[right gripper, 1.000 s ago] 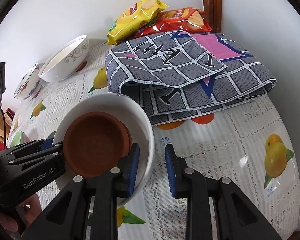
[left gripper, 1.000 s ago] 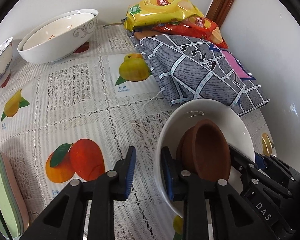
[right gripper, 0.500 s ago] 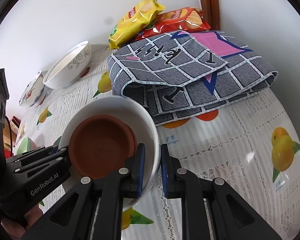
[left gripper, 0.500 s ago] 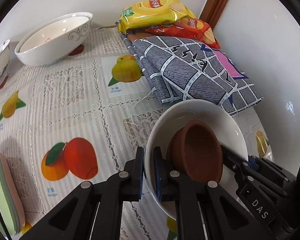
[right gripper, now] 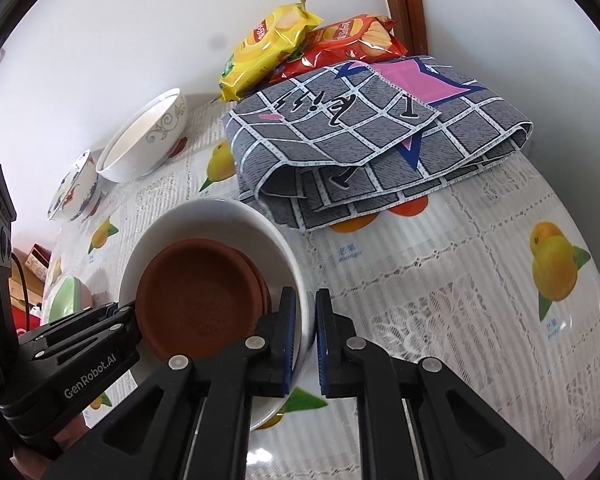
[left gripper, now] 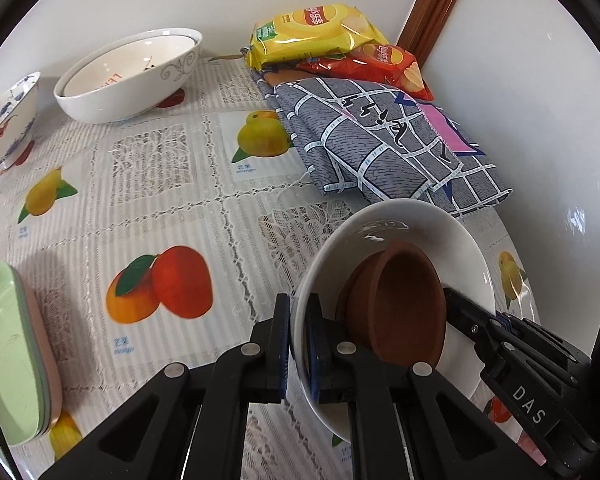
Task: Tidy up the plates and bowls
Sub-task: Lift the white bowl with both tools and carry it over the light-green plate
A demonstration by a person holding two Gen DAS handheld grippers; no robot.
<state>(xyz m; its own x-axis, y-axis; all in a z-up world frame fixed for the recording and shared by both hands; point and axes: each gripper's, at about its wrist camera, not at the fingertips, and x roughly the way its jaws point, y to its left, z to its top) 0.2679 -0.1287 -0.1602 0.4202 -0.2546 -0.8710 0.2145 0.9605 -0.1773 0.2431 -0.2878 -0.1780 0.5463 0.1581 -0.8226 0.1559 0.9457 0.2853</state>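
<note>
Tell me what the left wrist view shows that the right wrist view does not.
Only the left wrist view shows the printed red and orange fruit.

Only the right wrist view shows the cardboard box past the table edge.

Both show the white bowl holding brown dishes, pinched on opposite rims by the left gripper and right gripper, whose jaws have just been closing.

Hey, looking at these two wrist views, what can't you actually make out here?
- White bowl: near rim and underside, left wrist view, hidden by the left gripper.
- How many brown dishes are nested: both views, only edges show.
- Green and pink plates: left wrist view, cut off by the frame edge.
- Blue-patterned bowl: cut off at the left edge.
</note>
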